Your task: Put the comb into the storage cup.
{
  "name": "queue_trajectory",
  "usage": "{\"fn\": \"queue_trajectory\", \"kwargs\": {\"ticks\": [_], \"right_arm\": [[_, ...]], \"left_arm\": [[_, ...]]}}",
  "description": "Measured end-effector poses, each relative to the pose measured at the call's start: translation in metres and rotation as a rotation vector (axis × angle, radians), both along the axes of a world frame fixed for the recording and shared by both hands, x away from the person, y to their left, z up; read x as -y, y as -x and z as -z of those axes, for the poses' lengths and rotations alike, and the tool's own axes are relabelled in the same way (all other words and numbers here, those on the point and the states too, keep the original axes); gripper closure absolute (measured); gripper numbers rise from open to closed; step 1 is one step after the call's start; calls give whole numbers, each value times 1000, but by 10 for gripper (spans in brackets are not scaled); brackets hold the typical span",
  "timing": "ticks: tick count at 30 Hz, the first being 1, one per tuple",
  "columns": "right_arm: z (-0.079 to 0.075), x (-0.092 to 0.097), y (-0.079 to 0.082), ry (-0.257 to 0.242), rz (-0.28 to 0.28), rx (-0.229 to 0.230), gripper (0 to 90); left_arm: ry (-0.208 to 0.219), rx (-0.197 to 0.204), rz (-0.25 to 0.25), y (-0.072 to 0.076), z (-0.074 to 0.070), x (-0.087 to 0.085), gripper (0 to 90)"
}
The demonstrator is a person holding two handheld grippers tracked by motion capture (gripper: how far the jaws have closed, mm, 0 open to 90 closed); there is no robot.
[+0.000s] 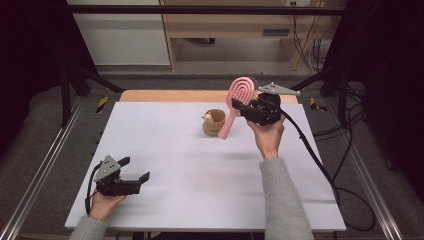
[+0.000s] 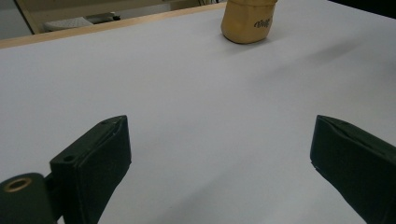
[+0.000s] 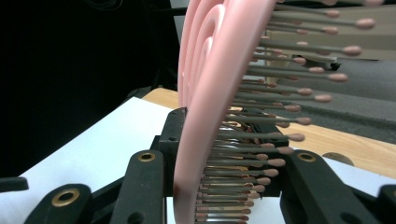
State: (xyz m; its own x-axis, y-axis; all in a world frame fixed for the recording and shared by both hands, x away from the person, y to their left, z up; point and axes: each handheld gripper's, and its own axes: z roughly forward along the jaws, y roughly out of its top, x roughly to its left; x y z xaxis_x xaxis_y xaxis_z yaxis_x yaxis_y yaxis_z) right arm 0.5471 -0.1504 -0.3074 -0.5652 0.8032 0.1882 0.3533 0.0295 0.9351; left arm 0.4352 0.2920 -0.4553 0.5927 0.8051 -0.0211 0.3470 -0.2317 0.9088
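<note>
Right gripper [image 1: 241, 106] lifted above far right part of white table [image 1: 165, 150], jaws clamped on pink hairbrush [image 1: 235, 102]. In right gripper view, brush [image 3: 205, 116] stands edge-on between the two black jaws, bristles [image 3: 280, 98] pointing toward right-hand jaw. Brush head tilts up, handle slants down toward tan cup [image 1: 214, 122], which stands just beside it on table. Left gripper [image 1: 135, 172] rests low at near left corner, jaws spread wide, nothing between them, well apart from cup [image 2: 247, 21].
</note>
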Motion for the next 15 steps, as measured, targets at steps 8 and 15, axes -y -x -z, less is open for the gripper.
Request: {"fn": "queue_trajectory", "kwargs": {"ticks": [8, 15], "right_arm": [[-2, 0, -9, -2, 29, 1, 634], [-5, -1, -18, 6, 58, 6, 634]], "left_arm": [[2, -1, 0, 0, 0, -1, 51], [3, -4, 4, -1, 1, 0, 51]]}}
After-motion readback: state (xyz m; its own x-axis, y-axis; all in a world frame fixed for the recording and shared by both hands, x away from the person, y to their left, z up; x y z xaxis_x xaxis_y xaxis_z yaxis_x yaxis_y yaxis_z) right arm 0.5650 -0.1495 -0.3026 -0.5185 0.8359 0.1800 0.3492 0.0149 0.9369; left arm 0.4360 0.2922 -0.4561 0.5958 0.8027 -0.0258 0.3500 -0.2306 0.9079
